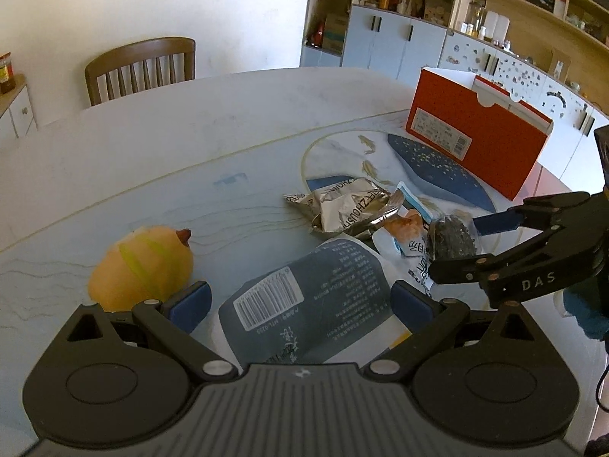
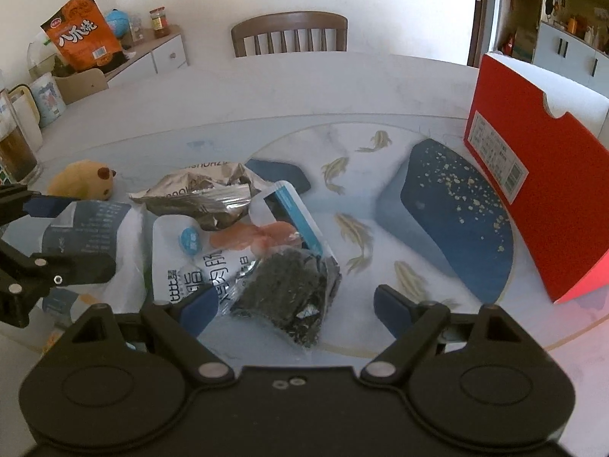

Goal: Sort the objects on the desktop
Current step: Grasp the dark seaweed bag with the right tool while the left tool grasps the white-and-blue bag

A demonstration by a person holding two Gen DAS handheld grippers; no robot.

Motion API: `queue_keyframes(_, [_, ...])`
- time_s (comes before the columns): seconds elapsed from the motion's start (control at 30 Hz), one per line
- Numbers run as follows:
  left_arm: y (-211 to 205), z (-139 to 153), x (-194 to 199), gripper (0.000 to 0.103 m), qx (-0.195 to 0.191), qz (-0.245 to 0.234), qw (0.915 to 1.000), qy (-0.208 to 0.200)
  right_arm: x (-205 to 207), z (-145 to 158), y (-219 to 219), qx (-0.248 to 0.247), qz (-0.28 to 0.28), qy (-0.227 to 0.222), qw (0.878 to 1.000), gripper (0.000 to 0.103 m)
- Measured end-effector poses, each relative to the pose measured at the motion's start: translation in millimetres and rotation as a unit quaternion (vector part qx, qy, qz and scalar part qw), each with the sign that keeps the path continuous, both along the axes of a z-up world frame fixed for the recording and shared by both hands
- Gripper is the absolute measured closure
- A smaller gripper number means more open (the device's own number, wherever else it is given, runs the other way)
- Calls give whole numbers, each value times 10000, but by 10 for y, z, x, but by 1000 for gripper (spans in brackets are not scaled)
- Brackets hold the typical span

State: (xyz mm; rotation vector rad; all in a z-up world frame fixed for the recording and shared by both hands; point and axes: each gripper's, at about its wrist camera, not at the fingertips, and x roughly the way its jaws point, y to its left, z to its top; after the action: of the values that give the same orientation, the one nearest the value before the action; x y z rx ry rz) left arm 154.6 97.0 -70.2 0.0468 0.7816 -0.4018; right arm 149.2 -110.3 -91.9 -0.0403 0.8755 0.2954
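A pile of snack packets lies on the round table. My left gripper [image 1: 300,301] is open, its pads either side of a grey-blue packet with a barcode [image 1: 304,297]. My right gripper [image 2: 293,304] is open over a clear packet of dark seaweed [image 2: 289,289], which also shows in the left wrist view [image 1: 451,238]. A crumpled silver wrapper [image 1: 350,209] lies behind, also in the right wrist view [image 2: 205,194]. A white chicken-breast packet [image 2: 213,259] lies under the seaweed. A yellow plush toy [image 1: 141,262] sits at the left, also in the right wrist view [image 2: 83,184]. An open red box [image 1: 479,133] stands at the right.
A wooden chair [image 2: 289,34] stands behind the table. A side cabinet [image 2: 152,57] at the left carries an orange snack bag [image 2: 82,34] and jars. A glass pitcher [image 2: 15,141] stands at the table's left edge. White cupboards and shelves [image 1: 456,38] line the far right.
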Motion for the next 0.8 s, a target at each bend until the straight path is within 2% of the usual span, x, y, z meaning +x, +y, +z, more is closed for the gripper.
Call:
queue_keyframes(0.07, [-4,-5,-5,3,-6,21,10000,-10,0,-8,0,-9,-31,-7,10000,18])
queue_keyframes(0.23, [-21,-9,-5,12,-35,31,10000,-3,9,-2,-22,11,-116,-43,9999,27])
queue_keyframes(0.3, [-30,-10,0,19,-22,52,10000,-16,12,3,-31,-12,-150,-73,9999,35])
queue_keyframes(0.43, [-48,4,-11,33,-27,77,9999,-77,15,8,-80,14,-271,-105,9996,42])
queue_keyframes(0.47, [-51,17,-18,43,-40,69,9999,-103,16,14,-89,27,-288,-110,9995,46])
queue_keyframes(0.53, [-69,43,-24,51,-22,88,9999,-133,17,17,-113,54,-319,-103,9994,48])
queue_keyframes(0.57, [-76,54,-26,57,-18,91,9999,-140,15,19,-122,40,-328,-113,9994,53])
queue_keyframes(0.8, [-123,145,-68,78,-20,174,9996,-220,0,64,-199,30,-383,-135,9992,58])
